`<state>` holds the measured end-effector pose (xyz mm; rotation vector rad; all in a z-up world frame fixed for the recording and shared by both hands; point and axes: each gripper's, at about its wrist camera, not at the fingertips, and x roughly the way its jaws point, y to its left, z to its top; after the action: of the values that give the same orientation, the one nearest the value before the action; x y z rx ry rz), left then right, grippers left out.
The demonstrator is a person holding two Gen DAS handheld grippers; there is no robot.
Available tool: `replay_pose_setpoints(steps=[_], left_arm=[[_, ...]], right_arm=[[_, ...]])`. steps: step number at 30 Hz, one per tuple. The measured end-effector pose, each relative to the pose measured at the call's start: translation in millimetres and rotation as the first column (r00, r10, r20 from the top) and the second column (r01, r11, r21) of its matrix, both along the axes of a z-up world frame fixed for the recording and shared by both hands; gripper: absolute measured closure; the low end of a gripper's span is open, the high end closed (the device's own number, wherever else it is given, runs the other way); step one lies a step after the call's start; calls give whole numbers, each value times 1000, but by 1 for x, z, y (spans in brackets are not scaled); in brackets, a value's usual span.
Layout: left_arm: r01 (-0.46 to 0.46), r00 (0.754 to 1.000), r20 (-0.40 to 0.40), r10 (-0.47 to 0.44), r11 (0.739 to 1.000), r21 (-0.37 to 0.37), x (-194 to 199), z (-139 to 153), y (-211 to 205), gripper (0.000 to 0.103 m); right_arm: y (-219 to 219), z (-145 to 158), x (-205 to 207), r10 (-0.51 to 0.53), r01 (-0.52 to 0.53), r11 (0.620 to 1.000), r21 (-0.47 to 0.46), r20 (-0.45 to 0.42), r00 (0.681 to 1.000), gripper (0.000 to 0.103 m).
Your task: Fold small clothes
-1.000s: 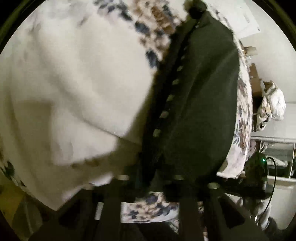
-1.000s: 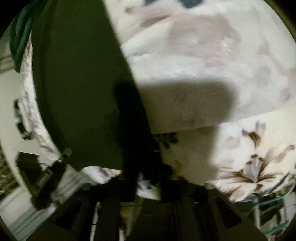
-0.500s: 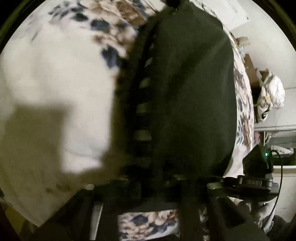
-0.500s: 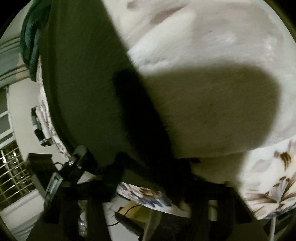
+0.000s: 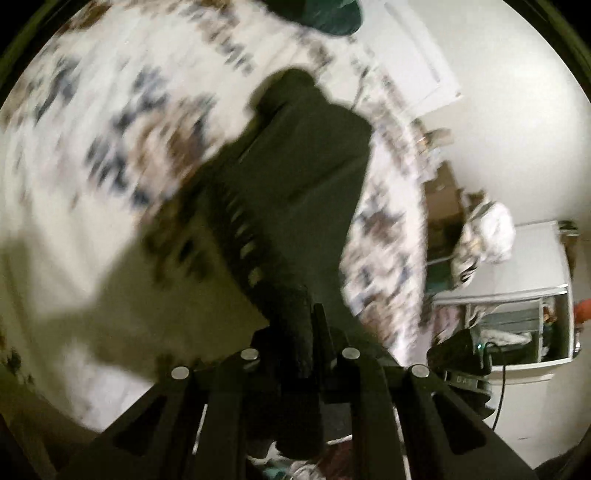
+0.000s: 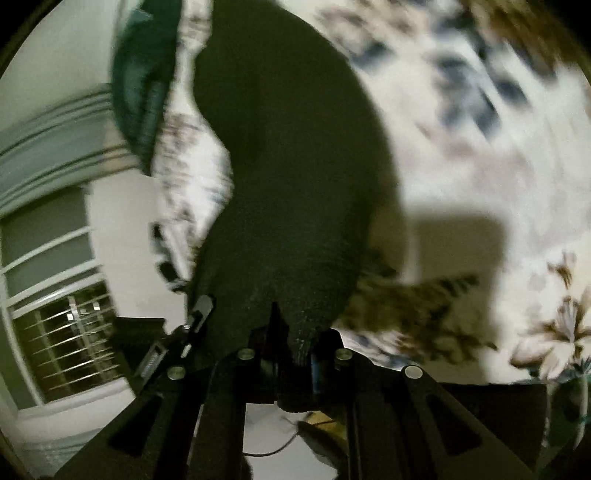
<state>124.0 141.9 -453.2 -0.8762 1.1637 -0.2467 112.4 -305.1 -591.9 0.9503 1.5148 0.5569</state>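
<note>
A dark garment (image 5: 303,177) with a row of pale stitches along one edge hangs up from the floral bed cover (image 5: 92,147). My left gripper (image 5: 306,317) is shut on a bunched edge of it, the cloth pinched between the fingers. In the right wrist view the same dark garment (image 6: 295,184) rises off the bed cover (image 6: 480,129) to my right gripper (image 6: 291,332). Its jaws are closing, and the pads press on a fold of the cloth. Both views are blurred by motion.
A green cloth (image 5: 325,14) lies at the far end of the bed, also seen as green cloth (image 6: 140,85). Right of the bed are a white bag (image 5: 487,232), a shelf unit (image 5: 517,325) and a black device (image 5: 461,354). A barred window (image 6: 66,332) is at the left.
Both grippers closed on the dark garment's near edge and rose, pulling it up off the bed cover. More of the room now shows around the bed.
</note>
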Motion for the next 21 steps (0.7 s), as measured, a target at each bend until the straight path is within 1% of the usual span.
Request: replay_pose_setpoints(steps=[1, 2, 4, 5, 6, 7, 8, 10, 11, 12, 13, 14, 15, 16, 17, 18, 19, 20, 21], left_arm=[[-22, 1000, 22, 22, 1000, -12, 16, 8, -1, 93], [-33, 998, 47, 34, 999, -24, 33, 15, 1, 93], [-46, 994, 94, 49, 999, -28, 77, 24, 3, 93], [-53, 992, 109, 56, 998, -31, 92, 27, 8, 93], [-56, 990, 125, 60, 998, -34, 114, 27, 8, 93], [-56, 989, 138, 61, 998, -34, 138, 27, 8, 93], [-57, 987, 150, 62, 998, -34, 171, 23, 9, 93], [-45, 986, 159, 48, 999, -23, 214, 15, 10, 93], [-39, 986, 162, 41, 999, -15, 247, 8, 10, 93], [-30, 986, 166, 32, 999, -18, 269, 1, 10, 92], [-23, 986, 167, 25, 1000, -14, 283, -2, 10, 92], [-12, 987, 161, 12, 1000, -4, 312, -11, 10, 92], [-2, 988, 157, 2, 1000, -3, 328, -16, 9, 90], [3, 989, 145, -5, 1000, 15, 355, -26, 10, 88], [2, 991, 131, -8, 999, 48, 375, -35, 12, 81], [3, 992, 122, -11, 998, 68, 386, -42, 13, 78], [-7, 993, 116, -2, 997, 79, 398, -51, 16, 74], [-29, 995, 102, 21, 996, 85, 412, -62, 22, 65], [-39, 995, 92, 32, 996, 79, 416, -67, 26, 60]], right_arm=[[2, 16, 17, -5, 5, 1000, 9, 35, 999, 92], [19, 28, 32, -8, 7, 1000, 12, 58, 998, 92], [18, 50, 71, -21, 20, 1000, 7, 119, 993, 92], [18, 59, 96, -29, 29, 1000, 7, 149, 988, 92], [9, 65, 115, -36, 36, 999, -1, 169, 985, 92], [13, 71, 148, -49, 54, 998, -17, 195, 979, 92], [14, 75, 174, -64, 70, 997, -22, 207, 976, 92], [19, 76, 226, -95, 105, 994, -35, 216, 972, 92], [22, 75, 256, -108, 121, 992, -46, 219, 970, 92], [23, 72, 276, -126, 140, 989, -51, 215, 968, 92], [27, 68, 303, -141, 155, 987, -50, 208, 968, 92], [36, 64, 327, -147, 163, 985, -61, 209, 967, 92], [40, 59, 351, -158, 177, 981, -76, 210, 965, 92], [42, 51, 379, -175, 196, 977, -89, 199, 964, 92], [43, 41, 399, -194, 213, 973, -92, 183, 964, 91], [41, 28, 419, -209, 225, 970, -87, 163, 964, 88], [40, 15, 436, -221, 234, 968, -93, 133, 966, 86], [39, 2, 444, -231, 242, 965, -101, 111, 967, 85], [37, -8, 451, -241, 251, 962, -112, 96, 966, 83]])
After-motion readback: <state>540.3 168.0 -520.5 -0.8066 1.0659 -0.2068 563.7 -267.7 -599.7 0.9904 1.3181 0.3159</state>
